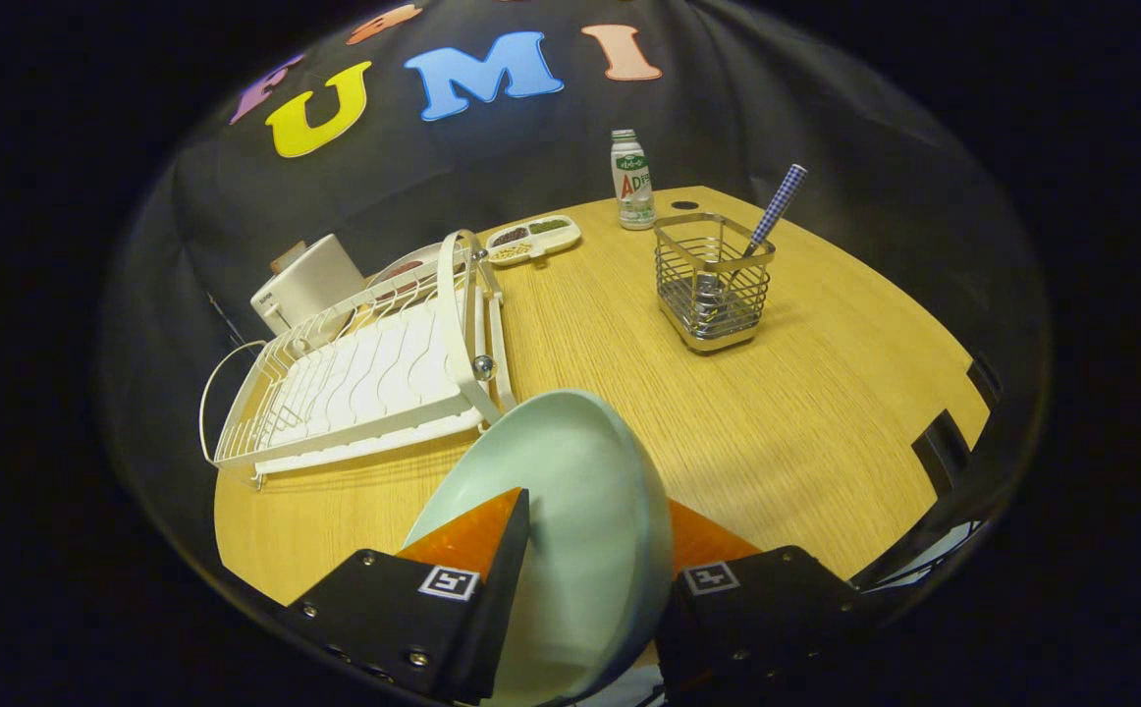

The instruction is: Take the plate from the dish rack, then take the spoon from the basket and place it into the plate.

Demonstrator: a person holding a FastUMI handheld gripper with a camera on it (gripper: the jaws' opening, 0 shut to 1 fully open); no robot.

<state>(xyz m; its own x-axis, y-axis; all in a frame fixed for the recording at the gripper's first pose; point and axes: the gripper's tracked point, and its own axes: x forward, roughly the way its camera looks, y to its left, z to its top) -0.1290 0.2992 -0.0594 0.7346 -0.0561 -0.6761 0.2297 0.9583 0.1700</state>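
Note:
A pale green plate (580, 511) stands tilted on edge between my fingers, above the wooden table (826, 412); my gripper (585, 535) is shut on its rim, one finger on each face. The white wire dish rack (364, 383) lies beyond and to the left of the plate, with nothing in its slots. Farther off to the right stands a metal wire basket (713, 285). A spoon sits in it, its blue-and-white checked handle (779, 208) sticking up and leaning right.
A white bottle with a green label (632, 182) stands at the table's far edge. A small divided dish with grains (533, 239) lies beside the rack's far end. A white box-like appliance (307, 283) sits behind the rack. Bare tabletop lies between the plate and the basket.

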